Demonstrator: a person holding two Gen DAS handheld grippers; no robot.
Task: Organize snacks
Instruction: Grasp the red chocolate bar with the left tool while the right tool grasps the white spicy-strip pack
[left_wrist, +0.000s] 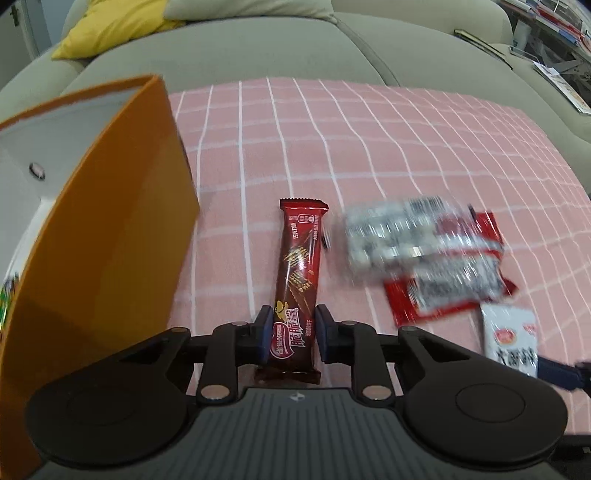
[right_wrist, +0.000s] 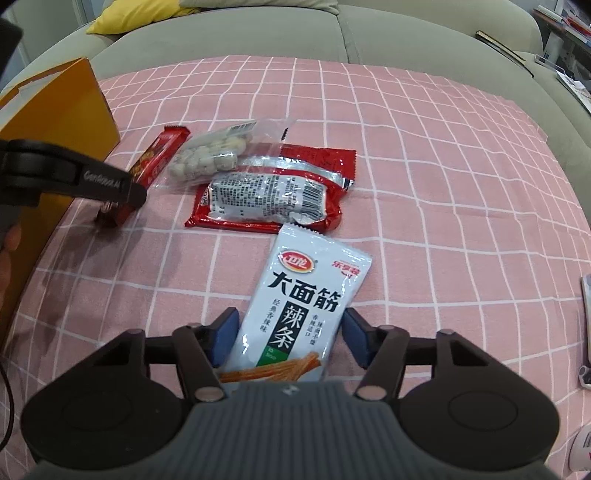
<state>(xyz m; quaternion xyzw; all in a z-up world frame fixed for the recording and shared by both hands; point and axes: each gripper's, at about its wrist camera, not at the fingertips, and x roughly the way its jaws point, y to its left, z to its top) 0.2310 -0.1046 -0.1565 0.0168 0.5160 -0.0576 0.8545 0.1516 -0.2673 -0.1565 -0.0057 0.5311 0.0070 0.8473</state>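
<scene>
While the left gripper pinches the chocolate wafer bar, lift straight, then tip it into the orange box; right gripper straddles the spicy-strip packet, unclamped.

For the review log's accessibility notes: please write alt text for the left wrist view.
The left tongs straddle the near end of a dark red wafer bar lying on a pink checked cloth, pads against its sides. An open orange box stands to the left; blurred snack packets and a white packet lie to the right, with a grey sofa beyond.
</scene>
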